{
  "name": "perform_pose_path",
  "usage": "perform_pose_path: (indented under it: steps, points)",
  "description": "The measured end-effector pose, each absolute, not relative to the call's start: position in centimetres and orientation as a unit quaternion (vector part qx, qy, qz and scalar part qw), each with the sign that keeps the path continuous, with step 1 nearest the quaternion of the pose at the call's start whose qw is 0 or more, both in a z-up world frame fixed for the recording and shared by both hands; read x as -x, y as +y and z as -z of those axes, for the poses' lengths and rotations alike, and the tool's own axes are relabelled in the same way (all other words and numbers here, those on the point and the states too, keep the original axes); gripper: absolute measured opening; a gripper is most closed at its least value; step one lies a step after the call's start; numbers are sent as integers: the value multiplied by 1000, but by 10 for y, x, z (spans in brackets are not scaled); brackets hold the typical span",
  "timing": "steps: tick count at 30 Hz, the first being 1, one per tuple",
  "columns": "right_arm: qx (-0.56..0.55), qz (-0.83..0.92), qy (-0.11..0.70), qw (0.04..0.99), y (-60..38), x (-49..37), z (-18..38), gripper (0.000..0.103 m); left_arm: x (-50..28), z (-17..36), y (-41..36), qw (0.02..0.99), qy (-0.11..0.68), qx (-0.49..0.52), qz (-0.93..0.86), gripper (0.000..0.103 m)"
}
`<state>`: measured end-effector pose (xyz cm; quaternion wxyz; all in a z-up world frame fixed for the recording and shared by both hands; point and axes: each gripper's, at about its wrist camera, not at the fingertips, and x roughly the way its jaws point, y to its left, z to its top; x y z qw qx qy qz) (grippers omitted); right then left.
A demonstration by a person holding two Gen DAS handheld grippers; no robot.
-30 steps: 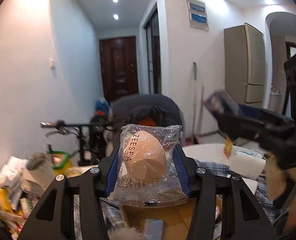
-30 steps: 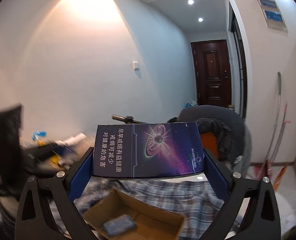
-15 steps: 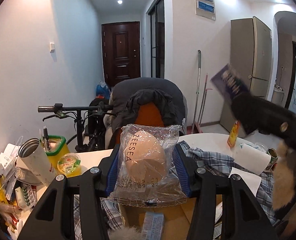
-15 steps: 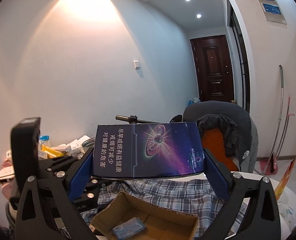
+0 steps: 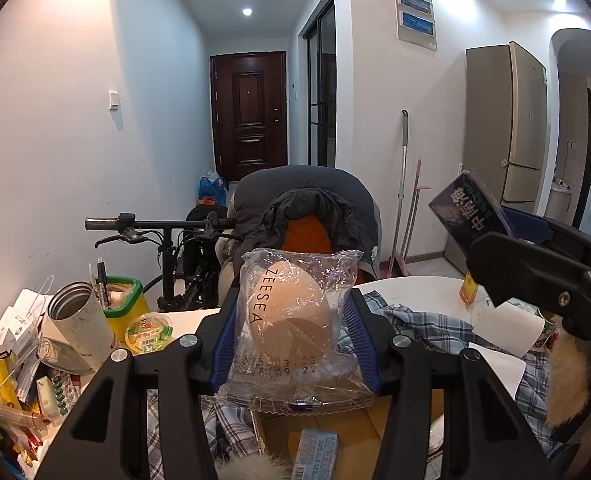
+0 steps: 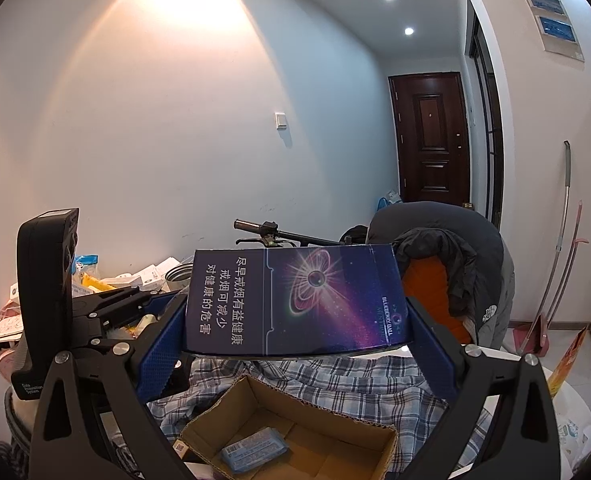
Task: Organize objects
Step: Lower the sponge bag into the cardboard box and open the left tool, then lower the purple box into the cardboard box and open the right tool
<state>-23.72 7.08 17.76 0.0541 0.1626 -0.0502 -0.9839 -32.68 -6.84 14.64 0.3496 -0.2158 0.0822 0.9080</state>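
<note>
Left gripper (image 5: 291,336) is clamped partway on a bagged makeup sponge (image 5: 291,320); right gripper (image 6: 295,336) is spread wide, pinching a dark carton (image 6: 295,300) by its ends. Both hover above the cardboard box (image 6: 359,432) at 6 o'clock. Carry step; next, I judge, lower and release each inside

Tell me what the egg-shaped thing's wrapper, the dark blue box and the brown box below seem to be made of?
The wrapper looks like thin clear plastic film: glossy, crinkled, see-through. The dark blue box seems printed card with a smooth sheen. The brown box looks like plain matt corrugated cardboard; its cut edges show ridges.
</note>
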Motion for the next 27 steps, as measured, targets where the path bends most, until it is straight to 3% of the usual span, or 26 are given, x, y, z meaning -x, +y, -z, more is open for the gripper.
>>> perform_pose_path:
  steps: [3, 6, 27]
  points:
    - [-165, 984, -50, 53, 71, 239, -177, 99, 332, -143, -67, 354, 80, 221, -905, 55]
    - [-165, 984, -50, 52, 70, 239, -179, 99, 338, -142, -69, 348, 62, 229, -907, 102]
    - [-193, 980, -31, 33, 62, 244, -175, 99, 337, -157, -89, 323, 47, 201, -923, 103]
